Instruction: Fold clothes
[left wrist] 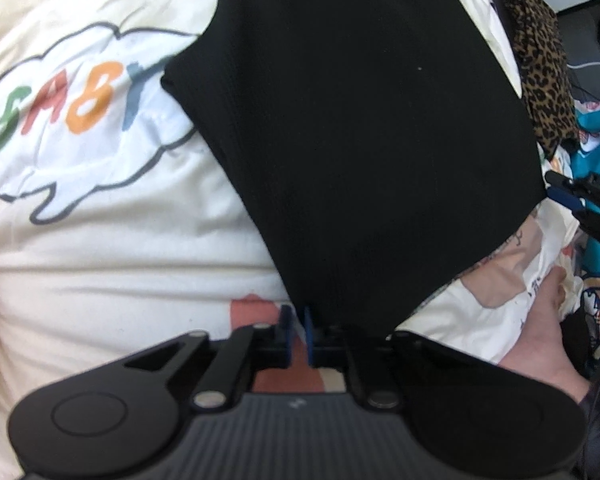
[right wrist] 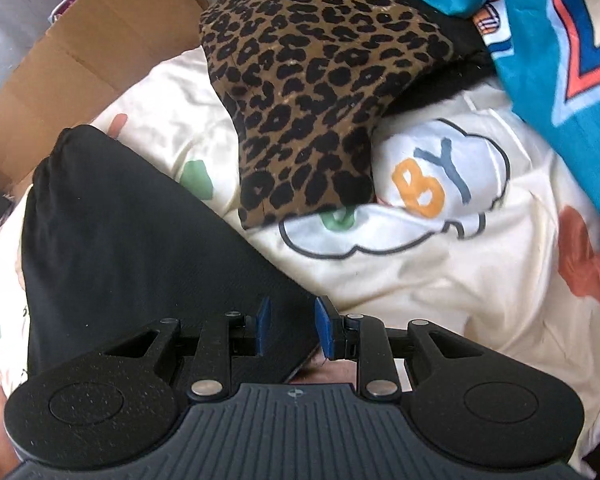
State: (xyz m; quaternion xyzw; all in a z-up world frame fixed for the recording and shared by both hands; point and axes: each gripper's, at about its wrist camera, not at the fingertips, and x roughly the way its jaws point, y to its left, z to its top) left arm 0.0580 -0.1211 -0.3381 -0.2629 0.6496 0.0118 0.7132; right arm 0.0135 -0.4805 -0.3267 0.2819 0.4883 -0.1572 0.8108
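Pinching a corner of the black garment (left wrist: 360,140) in my left tongs (left wrist: 299,334), jaws nearly together, I hold my right tongs (right wrist: 293,326) part-open over its other edge, gripping nothing. It lies across a cream sheet (left wrist: 120,248) printed with coloured letters "SABY" in a cloud; a leopard-print cloth (right wrist: 320,100) sits beyond.

Cream sheet (left wrist: 112,240) carries cloud-outline print (left wrist: 88,120) with coloured letters: left wrist view reads "SABY" — green S, red A, orange B, grey-blue Y. Right wrist view shows same cloud print (right wrist: 432,200), only "BY" readable, rest hidden under leopard-print cloth (right wrist: 316,92). Other gripper (left wrist: 588,200) at left-view right edge bears white "DAS", cut off by frame. Teal garment (right wrist: 560,52) graphics: no legible letters.
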